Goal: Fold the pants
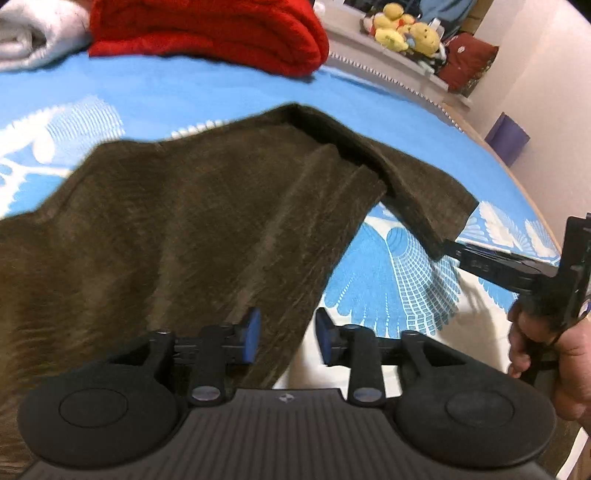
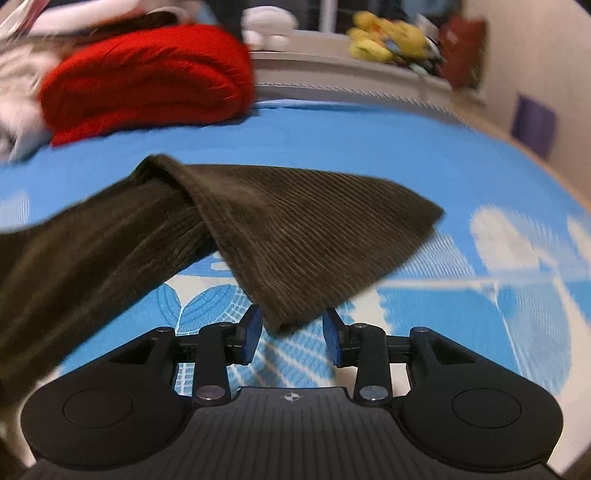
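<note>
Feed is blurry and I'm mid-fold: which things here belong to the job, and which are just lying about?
Job: brown pants, left gripper, right gripper.

Lying about: red blanket, white cloth, yellow plush toys, dark red cushion, purple box.

A bed is covered by a blue sheet (image 1: 229, 92) printed with white patterns. At its far side a folded red blanket (image 1: 207, 33) is laid, with pale bedding (image 1: 33, 33) to its left. Beyond, yellow plush toys (image 1: 402, 29) and a dark red cushion (image 1: 469, 62) are set on a white ledge (image 1: 373, 55). A pale wall (image 1: 546, 96) is seen on the right, with a purple box (image 1: 508, 138) beside it.
</note>
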{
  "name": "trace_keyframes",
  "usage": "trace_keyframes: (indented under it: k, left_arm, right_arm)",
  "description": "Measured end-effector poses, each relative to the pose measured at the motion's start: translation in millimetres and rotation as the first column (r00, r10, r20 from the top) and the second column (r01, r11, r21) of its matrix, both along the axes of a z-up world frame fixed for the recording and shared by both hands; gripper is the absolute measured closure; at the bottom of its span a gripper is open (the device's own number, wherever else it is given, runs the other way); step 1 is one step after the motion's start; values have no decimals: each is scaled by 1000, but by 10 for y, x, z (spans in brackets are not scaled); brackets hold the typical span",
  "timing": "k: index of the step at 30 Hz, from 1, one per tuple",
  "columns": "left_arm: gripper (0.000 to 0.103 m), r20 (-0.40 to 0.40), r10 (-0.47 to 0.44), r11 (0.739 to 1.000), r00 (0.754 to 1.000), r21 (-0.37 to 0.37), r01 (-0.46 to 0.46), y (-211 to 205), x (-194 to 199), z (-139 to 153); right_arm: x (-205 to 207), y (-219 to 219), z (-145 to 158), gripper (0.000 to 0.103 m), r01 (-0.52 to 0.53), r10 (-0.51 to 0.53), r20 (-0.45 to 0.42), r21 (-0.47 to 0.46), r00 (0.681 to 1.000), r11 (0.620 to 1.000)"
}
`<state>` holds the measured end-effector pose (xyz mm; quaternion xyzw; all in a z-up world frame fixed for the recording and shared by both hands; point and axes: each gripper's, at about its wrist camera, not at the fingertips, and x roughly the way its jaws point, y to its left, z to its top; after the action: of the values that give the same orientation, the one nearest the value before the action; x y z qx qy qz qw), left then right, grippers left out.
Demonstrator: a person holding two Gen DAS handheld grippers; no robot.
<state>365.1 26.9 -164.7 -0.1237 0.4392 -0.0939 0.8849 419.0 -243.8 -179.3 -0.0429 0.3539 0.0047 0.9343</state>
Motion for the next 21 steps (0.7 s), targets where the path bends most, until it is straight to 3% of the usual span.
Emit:
trace_keyframes:
  k: [2, 4, 8, 10, 11, 14, 18, 21]
  left_arm:
    - [49, -15, -9, 1000, 1000, -6, 9, -58, 52, -81]
    - [48, -22, -22, 999, 1000, 31, 23, -135, 92, -163]
    - [51, -7, -29, 995, 1000, 94, 30, -193, 128, -262]
    - [67, -6, -21, 993, 1000, 114, 22, -185, 154, -282]
    - [72, -6, -20, 991, 1000, 132, 21, -186, 159, -285]
    - [89, -1, -43, 983, 999, 178, 42, -181, 145, -274]
    - [94, 13, -88, 976, 996, 201, 83, -124, 85, -171]
    - [94, 27, -158, 971, 987, 188, 150, -16, 31, 2]
  right_arm:
    - [67, 88, -63, 65, -39, 39, 8, -68, 999, 997]
    - [136, 151, -127, 65, -57, 58, 4, -138, 998, 989]
    - [239, 180, -258, 66, -91, 86, -34, -189, 996, 978]
    - [251, 191, -293, 72, -114, 110, -29, -215, 993, 970]
    - [249, 186, -291, 85, -130, 128, -27, -223, 991, 966]
    - [228, 127, -213, 89, -143, 146, -5, -211, 989, 967]
    - [161, -124, 238, 90, -85, 93, 63, -123, 994, 989]
    - [90, -393, 880, 90, -53, 62, 135, -69, 989, 996]
